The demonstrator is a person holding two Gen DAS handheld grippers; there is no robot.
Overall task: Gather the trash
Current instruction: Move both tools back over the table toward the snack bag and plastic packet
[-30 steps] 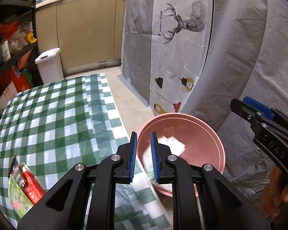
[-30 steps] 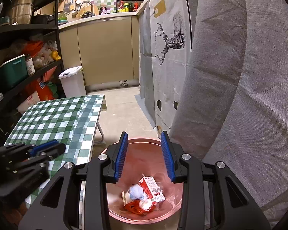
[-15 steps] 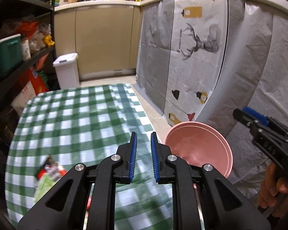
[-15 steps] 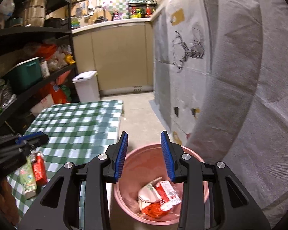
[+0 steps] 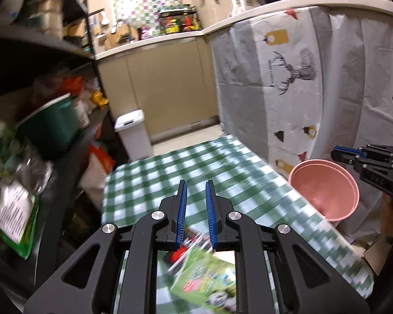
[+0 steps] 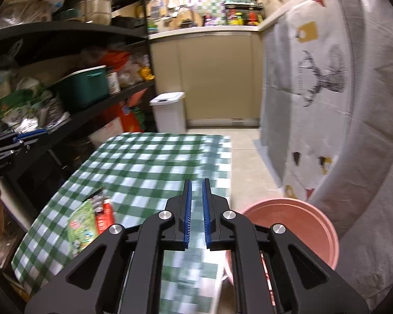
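Now I am between drops, my left tool (image 5: 195, 191) narrowly parted and empty over the green packet (image 5: 207, 282) and red wrapper (image 6: 104, 216) on the checked desk (image 6: 154, 162), my right tool (image 6: 195, 192) closing on nothing beside the pink bin (image 6: 296, 225), so next I must lower onto the packet

green packet (image 6: 81, 225) and red packet (image 6: 104, 216) lie side by side on checked tablecloth (image 6: 149, 162).

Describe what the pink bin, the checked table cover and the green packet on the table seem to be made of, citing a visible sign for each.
Pink bin: probably moulded plastic, with a smooth matte wall and a rolled rim.
Checked table cover: likely wipeable vinyl or oilcloth; pale glare lies across its green and white squares.
Green packet: seemingly thin printed plastic film, glossy and crumpled, though blurred.
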